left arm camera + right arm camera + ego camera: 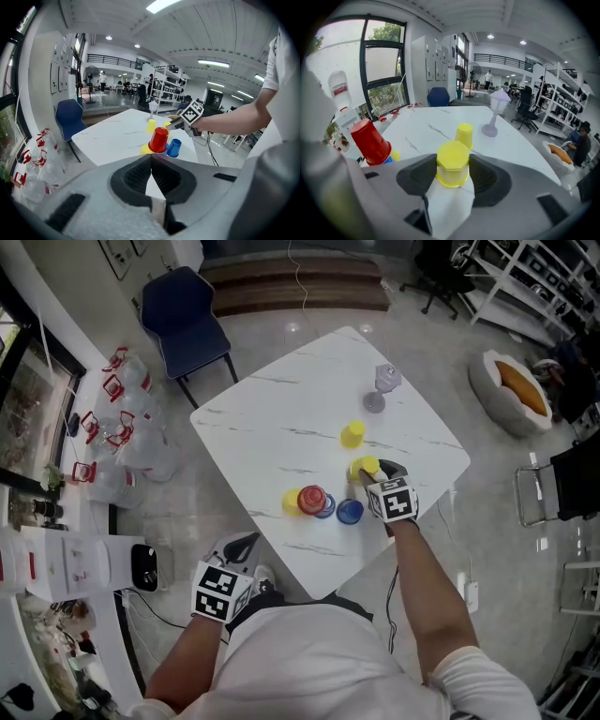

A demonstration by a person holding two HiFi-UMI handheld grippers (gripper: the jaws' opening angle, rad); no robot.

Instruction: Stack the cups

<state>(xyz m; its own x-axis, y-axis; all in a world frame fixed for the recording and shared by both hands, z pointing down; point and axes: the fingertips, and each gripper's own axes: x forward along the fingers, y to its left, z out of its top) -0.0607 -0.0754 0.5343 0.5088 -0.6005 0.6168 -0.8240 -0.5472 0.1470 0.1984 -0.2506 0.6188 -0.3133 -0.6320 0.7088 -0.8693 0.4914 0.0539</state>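
My right gripper is shut on an upside-down yellow cup standing on the white marble table; in the right gripper view its pads press on both sides of that cup. A second upside-down yellow cup stands just beyond. Left of my right gripper a red cup leans over a blue one, with a yellow cup beside it. A single blue cup stands near. My left gripper hangs shut and empty off the table's near corner.
A pale stemmed glass stands at the table's far side. A blue chair is behind the table. Several water bottles lie on the floor at the left. A pet bed sits at the right.
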